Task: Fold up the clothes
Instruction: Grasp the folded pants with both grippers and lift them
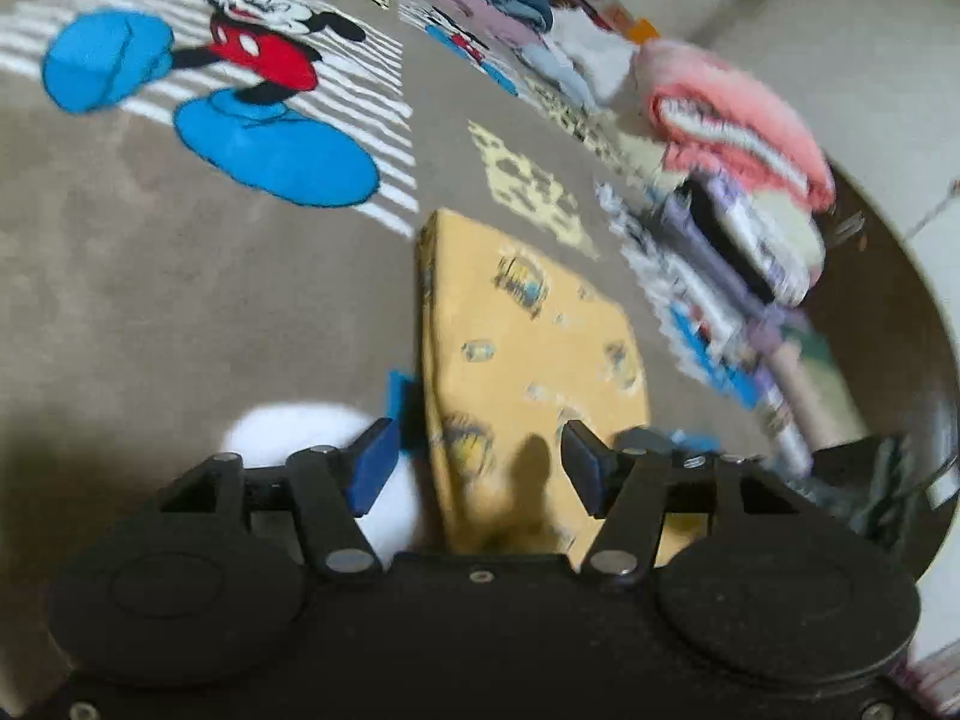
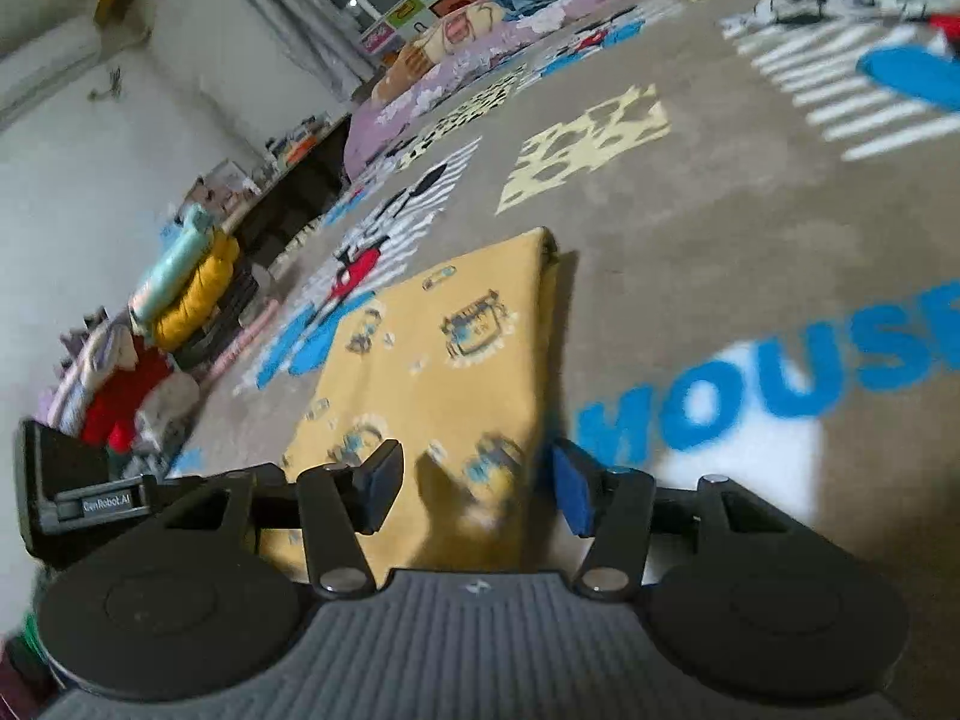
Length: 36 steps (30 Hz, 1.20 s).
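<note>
My left gripper [image 1: 477,462] is open wide and holds nothing. My right gripper [image 2: 474,483] is open wide too. The folded yellow cloth with little cartoon pictures [image 1: 528,348] lies flat on the tan picture rug [image 1: 180,270], at twelve o'clock from both.

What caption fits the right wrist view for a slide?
Open right gripper over the near edge of a folded yellow garment on a cartoon rug.

Yellow garment [image 1: 528,354]: soft matt cloth. Carpet [image 1: 180,276]: short pile, seemingly fuzzy. Tool [image 1: 477,468]: matt black plastic.
</note>
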{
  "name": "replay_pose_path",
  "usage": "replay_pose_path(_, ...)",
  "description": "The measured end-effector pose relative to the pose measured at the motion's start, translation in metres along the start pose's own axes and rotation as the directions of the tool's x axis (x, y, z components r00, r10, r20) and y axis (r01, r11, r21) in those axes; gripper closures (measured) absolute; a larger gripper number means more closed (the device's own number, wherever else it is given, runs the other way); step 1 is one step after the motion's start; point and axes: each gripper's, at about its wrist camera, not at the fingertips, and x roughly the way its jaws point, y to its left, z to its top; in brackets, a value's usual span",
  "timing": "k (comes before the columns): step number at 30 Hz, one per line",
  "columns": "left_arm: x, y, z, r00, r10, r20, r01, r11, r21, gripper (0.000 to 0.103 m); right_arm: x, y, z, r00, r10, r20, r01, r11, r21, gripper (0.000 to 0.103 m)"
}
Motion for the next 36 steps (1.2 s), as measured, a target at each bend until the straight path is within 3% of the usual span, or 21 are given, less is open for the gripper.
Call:
replay_pose_path(2, 0.007, -0.004, 0.002, 1.000, 0.000, 0.010, 0.000, 1.000, 0.025, 0.048, 0.013, 0.003, 0.005, 1.000, 0.007, 0.008, -0.007, 1.000, -0.010, 0.049)
replay_pose_path(3, 0.009, -0.005, 0.002, 1.000, 0.001, 0.013, -0.002, 0.999, 0.034, 0.059, 0.019, 0.005, 0.008, 1.000, 0.007, 0.013, -0.006, 1.000, -0.023, 0.053)
replay_pose_path(4, 0.012, -0.006, 0.002, 1.000, 0.002, 0.016, -0.003, 0.999, 0.041, 0.068, 0.024, 0.006, 0.010, 1.000, 0.007, 0.018, -0.007, 1.000, -0.030, 0.063)
replay_pose_path(5, 0.013, -0.005, 0.001, 1.000, -0.012, 0.021, 0.011, 0.999, 0.030, 0.069, 0.025, 0.003, 0.011, 1.000, 0.016, 0.023, -0.015, 1.000, -0.021, 0.067)
replay_pose_path(7, 0.013, -0.001, -0.003, 0.998, -0.045, 0.032, 0.045, 0.999, 0.003, 0.085, 0.024, -0.007, 0.012, 0.998, 0.056, 0.029, -0.057, 0.998, 0.018, 0.077)
replay_pose_path(9, 0.012, 0.000, -0.008, 0.996, -0.076, 0.056, 0.077, 0.997, -0.012, 0.089, 0.023, -0.011, 0.013, 0.995, 0.092, 0.037, -0.093, 0.995, 0.035, 0.080)
replay_pose_path(15, 0.001, -0.019, -0.006, 0.973, -0.193, 0.127, 0.201, 0.978, -0.054, 0.090, 0.001, -0.015, 0.016, 0.974, 0.203, 0.103, -0.208, 0.977, 0.050, 0.082)
replay_pose_path(20, 0.019, -0.064, 0.006, 0.949, -0.297, 0.104, 0.301, 0.953, -0.023, 0.090, -0.047, -0.032, 0.025, 0.935, 0.260, 0.240, -0.289, 0.953, 0.094, 0.082)
replay_pose_path(28, 0.109, -0.151, 0.024, 0.908, -0.415, -0.059, 0.417, 0.908, 0.043, 0.091, -0.133, -0.081, 0.033, 0.885, 0.163, 0.436, -0.241, 0.962, 0.129, 0.082)
replay_pose_path(32, 0.171, -0.215, 0.038, 0.871, -0.460, -0.175, 0.482, 0.869, 0.113, 0.091, -0.181, -0.120, 0.040, 0.831, 0.072, 0.551, -0.193, 0.967, 0.165, 0.082)
replay_pose_path(34, 0.204, -0.250, 0.046, 0.838, -0.494, -0.232, 0.530, 0.837, 0.137, 0.091, -0.204, -0.138, 0.043, 0.792, 0.023, 0.610, -0.164, 0.971, 0.176, 0.082)
replay_pose_path(36, 0.238, -0.284, 0.053, 0.806, -0.522, -0.280, 0.573, 0.805, 0.151, 0.091, -0.226, -0.155, 0.049, 0.740, -0.028, 0.672, -0.119, 0.978, 0.171, 0.082)
